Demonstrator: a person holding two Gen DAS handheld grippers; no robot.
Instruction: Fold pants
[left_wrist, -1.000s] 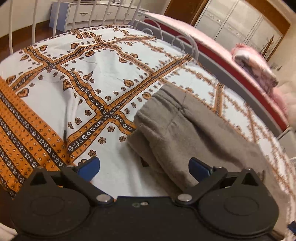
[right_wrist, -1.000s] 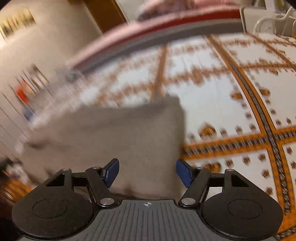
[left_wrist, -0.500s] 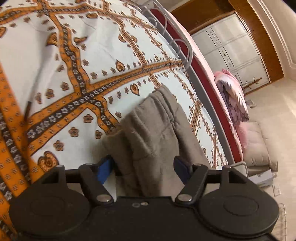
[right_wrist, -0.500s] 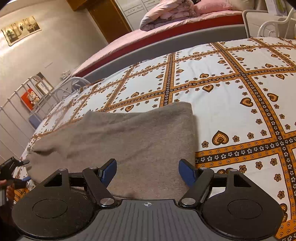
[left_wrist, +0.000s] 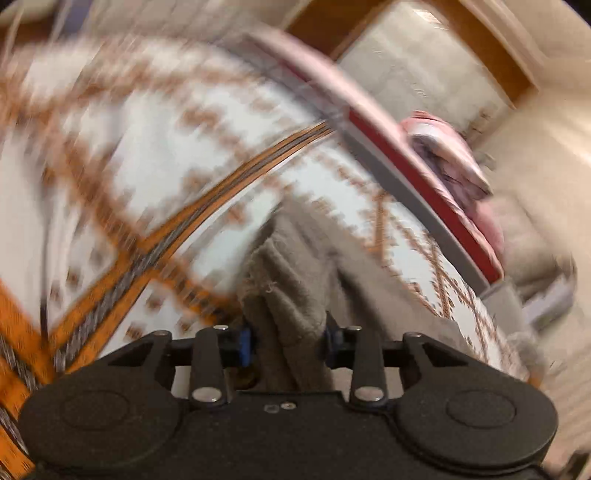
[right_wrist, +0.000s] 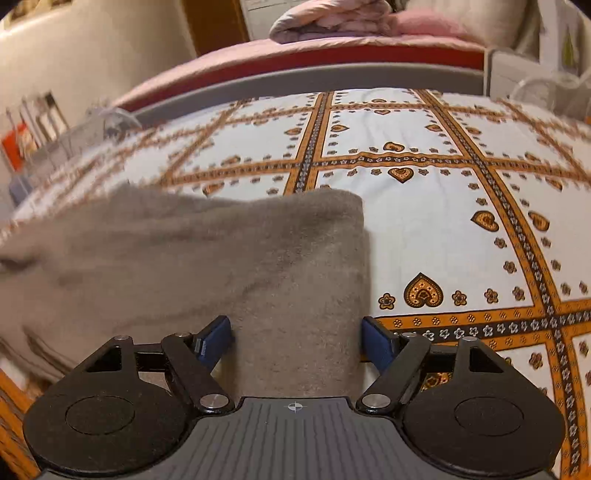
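Note:
The grey-brown pants (left_wrist: 295, 288) lie on a bed with a white and orange patterned sheet (left_wrist: 147, 155). In the blurred left wrist view my left gripper (left_wrist: 288, 341) is closing on a bunched end of the pants, and its blue pads press the fabric from both sides. In the right wrist view the pants (right_wrist: 221, 258) lie flat and stretch away to the left. My right gripper (right_wrist: 295, 336) is open and straddles their near right corner. The cloth fills the gap between the pads, which do not squeeze it.
Past the far edge of the sheet (right_wrist: 443, 221) runs a grey and red bed frame (right_wrist: 332, 74) with pink bedding (right_wrist: 332, 22) on top. A wardrobe (left_wrist: 424, 66) stands behind it. White metal rails (right_wrist: 40, 122) rise at the left.
The left gripper closed from wide open onto the bunched pants end and swung, blurring its view. The right gripper sank closer over the pants' corner, still open.

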